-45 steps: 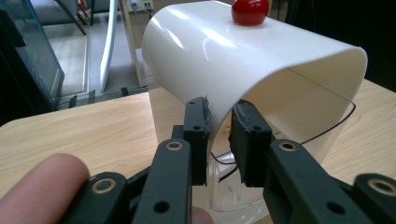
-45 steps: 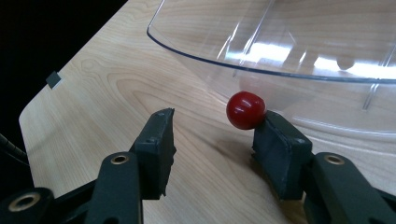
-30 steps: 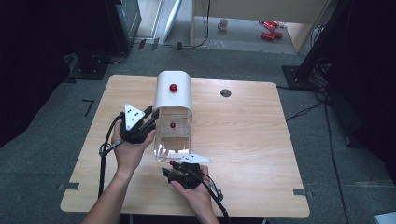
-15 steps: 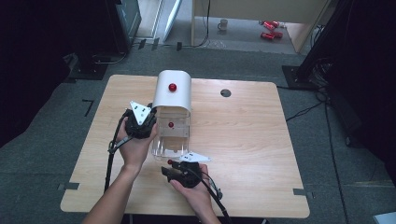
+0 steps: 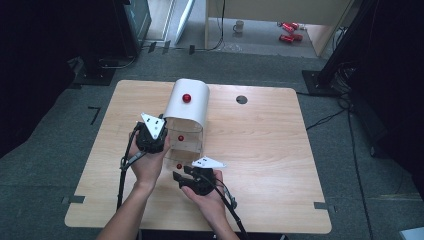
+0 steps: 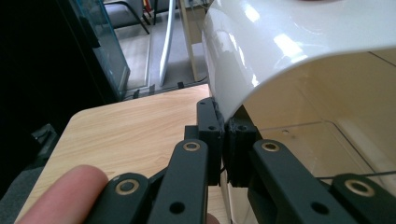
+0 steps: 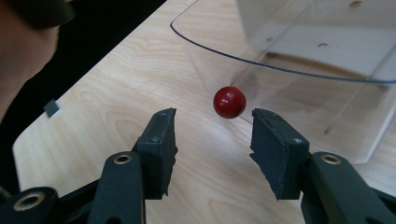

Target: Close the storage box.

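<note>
High view puts a white curved cover (image 5: 191,105) near the middle of the wooden tabletop (image 5: 260,145), with a red knob (image 5: 186,98) on its top. A clear plastic drawer (image 5: 186,145) sticks out from under the cover toward the person, and a red knob (image 5: 181,138) shows on it. A further small red ball (image 5: 179,166) shows just in front of the drawer's near edge, above the tabletop.

Left gripper view shows the left hand-held gripper (image 6: 223,140) with its jaws pressed together on the lower left edge of the white cover (image 6: 299,46), one jaw outside the wall and one inside. A fingertip (image 6: 65,193) shows at the bottom left. In the high view this hand-held gripper (image 5: 152,132) sits against the cover's left side, held in the person's left hand (image 5: 147,162).

Right gripper view shows the right hand-held gripper (image 7: 212,140) with its jaws well apart, holding nothing. The red ball (image 7: 229,102) sits just beyond the gap between them, against the curved front of the clear drawer (image 7: 303,51). In the high view the right hand (image 5: 210,195) holds this hand-held gripper (image 5: 179,179) just in front of the drawer.
</note>
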Action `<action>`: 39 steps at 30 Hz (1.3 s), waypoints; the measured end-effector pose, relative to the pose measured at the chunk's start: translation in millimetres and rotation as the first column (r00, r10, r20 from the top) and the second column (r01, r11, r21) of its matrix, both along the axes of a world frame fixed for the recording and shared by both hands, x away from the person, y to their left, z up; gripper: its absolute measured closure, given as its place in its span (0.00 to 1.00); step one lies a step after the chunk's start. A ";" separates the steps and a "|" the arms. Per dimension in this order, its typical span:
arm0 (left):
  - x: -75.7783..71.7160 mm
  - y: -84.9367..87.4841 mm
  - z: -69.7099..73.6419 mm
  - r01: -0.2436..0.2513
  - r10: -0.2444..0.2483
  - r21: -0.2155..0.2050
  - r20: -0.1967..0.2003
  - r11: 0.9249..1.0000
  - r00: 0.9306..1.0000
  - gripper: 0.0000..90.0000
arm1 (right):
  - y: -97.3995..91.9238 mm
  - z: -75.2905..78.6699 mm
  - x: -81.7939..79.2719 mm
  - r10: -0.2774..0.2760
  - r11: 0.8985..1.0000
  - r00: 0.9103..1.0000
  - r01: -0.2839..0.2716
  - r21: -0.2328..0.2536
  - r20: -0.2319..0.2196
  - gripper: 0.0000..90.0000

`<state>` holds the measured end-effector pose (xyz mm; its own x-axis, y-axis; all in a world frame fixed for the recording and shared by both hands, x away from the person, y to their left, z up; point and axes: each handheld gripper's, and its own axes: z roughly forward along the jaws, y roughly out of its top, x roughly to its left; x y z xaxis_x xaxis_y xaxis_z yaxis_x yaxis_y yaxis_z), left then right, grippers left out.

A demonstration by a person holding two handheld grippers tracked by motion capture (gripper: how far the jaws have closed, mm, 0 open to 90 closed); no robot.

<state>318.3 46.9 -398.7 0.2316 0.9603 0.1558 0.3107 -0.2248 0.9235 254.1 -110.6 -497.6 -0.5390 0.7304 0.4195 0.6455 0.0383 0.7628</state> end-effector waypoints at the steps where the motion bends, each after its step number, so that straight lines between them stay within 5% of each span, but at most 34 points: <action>1: -1.2 -0.1 0.1 -0.001 0.001 0.000 -0.001 1.000 1.000 0.98 | -0.7 0.0 1.2 -0.005 1.000 1.000 0.005 0.000 -0.001 0.57; 12: -18.6 -4.0 0.1 -0.040 0.040 -0.024 -0.007 0.999 0.999 0.98 | -12.9 0.1 21.6 -0.085 0.996 0.996 0.086 -0.025 0.024 0.57; 22: -25.3 -7.4 -0.4 -0.070 0.069 -0.056 -0.019 0.996 0.997 0.97 | -17.6 1.5 27.6 -0.094 0.994 0.995 0.095 -0.046 0.029 0.56; 28: -25.2 -0.1 -2.3 0.043 -0.046 -0.113 -0.024 0.993 0.999 0.76 | -24.5 7.4 22.6 -0.091 0.994 0.994 0.094 -0.048 0.054 0.53; 34: -35.2 12.4 -10.3 0.123 -0.117 -0.142 0.049 0.982 0.992 0.57 | -41.1 19.7 17.7 -0.129 0.990 0.988 0.133 -0.045 0.082 0.52; 38: -39.7 17.6 -11.3 0.138 -0.129 -0.118 0.082 0.983 0.988 0.51 | -47.4 23.9 16.6 -0.135 0.988 0.986 0.141 -0.055 0.096 0.51; 39: -41.5 23.5 -12.4 0.168 -0.157 -0.139 0.086 0.976 0.984 0.49 | -52.2 26.2 15.8 -0.135 0.987 0.985 0.142 -0.071 0.105 0.49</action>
